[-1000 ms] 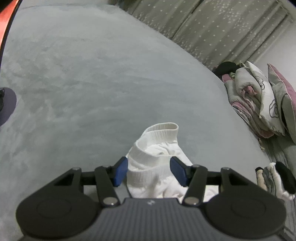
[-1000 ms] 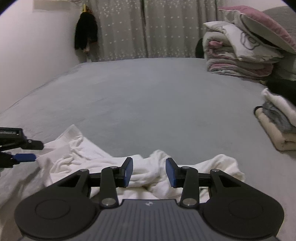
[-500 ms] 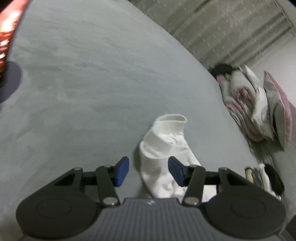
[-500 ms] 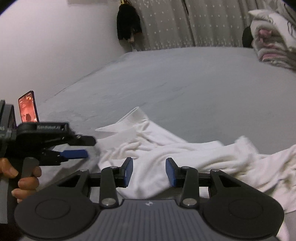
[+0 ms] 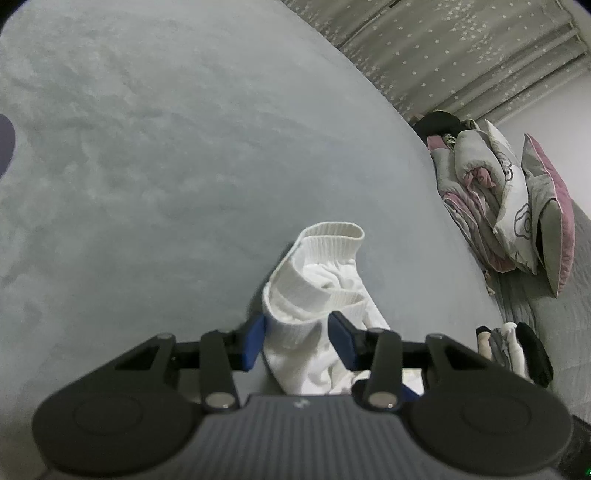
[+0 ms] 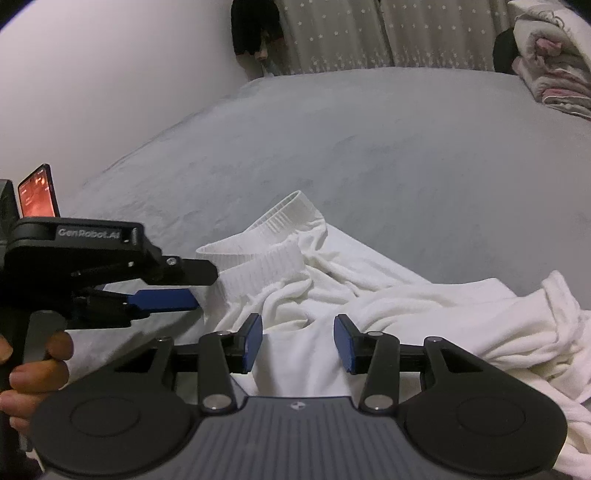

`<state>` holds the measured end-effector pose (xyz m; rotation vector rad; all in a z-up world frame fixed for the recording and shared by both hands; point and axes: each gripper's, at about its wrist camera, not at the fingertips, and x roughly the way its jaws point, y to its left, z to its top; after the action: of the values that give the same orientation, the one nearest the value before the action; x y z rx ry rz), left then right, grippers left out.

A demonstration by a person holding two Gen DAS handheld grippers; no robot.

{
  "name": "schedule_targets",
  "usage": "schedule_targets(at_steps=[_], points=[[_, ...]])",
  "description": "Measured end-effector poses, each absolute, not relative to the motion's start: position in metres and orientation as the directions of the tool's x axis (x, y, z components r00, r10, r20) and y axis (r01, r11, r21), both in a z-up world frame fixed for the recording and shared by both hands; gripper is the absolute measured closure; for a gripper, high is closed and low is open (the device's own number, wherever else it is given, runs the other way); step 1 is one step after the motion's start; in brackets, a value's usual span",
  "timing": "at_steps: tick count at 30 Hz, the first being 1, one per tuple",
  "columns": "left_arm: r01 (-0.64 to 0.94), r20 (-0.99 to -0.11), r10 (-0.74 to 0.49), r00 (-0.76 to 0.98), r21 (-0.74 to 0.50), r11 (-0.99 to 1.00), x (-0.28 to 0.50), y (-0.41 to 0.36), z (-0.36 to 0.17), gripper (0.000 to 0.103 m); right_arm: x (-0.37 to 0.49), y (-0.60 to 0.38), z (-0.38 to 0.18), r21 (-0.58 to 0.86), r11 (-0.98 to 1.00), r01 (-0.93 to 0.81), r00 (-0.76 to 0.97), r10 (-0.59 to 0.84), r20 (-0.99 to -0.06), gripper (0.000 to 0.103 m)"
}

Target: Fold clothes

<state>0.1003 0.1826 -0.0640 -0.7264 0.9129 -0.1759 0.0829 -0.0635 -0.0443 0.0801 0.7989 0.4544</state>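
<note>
Left gripper (image 5: 297, 338) has closed in on the white garment (image 6: 369, 291) since half a second ago, blue pads now either side of its ribbed cuff (image 5: 332, 236), jaws open, left pad touching cloth, nothing clamped. Garment lies crumpled on the grey bed cover (image 6: 351, 140), cuff end toward the left gripper. Right gripper (image 6: 298, 345) hovers over the garment's middle, jaws open, gripping nothing. A hand (image 6: 33, 373) holds the left gripper's handle, lit phone (image 6: 38, 192) mounted on it. Folded bedding (image 5: 495, 192) stacked at the far edge, star-pattern curtain (image 6: 332, 33) behind
</note>
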Motion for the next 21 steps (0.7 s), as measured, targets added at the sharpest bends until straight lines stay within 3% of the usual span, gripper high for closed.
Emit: schedule_targets(at_steps=[8,9,12,13,21], points=[[-0.143,-0.653,-0.473,0.592,-0.662,0.736,0.097,0.189,-0.075,0.067,0.082,-0.057,-0.050,0.233,0.900,-0.369,0.611,0.424,-0.669,0.055],[-0.143,-0.647,-0.482,0.590,-0.672,0.727,0.096,0.192,-0.076,0.067,0.081,-0.056,-0.051,0.234,0.900,-0.368,0.613,0.424,-0.667,0.058],[-0.137,-0.630,-0.512,0.584,-0.698,0.703,0.092,0.199,-0.079,0.067,0.077,-0.055,-0.052,0.237,0.900,-0.366,0.618,0.426,-0.660,0.091],[-0.133,-0.625,-0.522,0.580,-0.705,0.696,0.091,0.200,-0.080,0.067,0.075,-0.055,-0.052,0.238,0.900,-0.366,0.620,0.426,-0.658,0.094],[-0.107,-0.595,-0.586,0.550,-0.746,0.657,0.081,0.217,-0.082,0.054,0.038,-0.041,-0.040,0.202,0.886,-0.417,0.635,0.443,-0.633,0.097]])
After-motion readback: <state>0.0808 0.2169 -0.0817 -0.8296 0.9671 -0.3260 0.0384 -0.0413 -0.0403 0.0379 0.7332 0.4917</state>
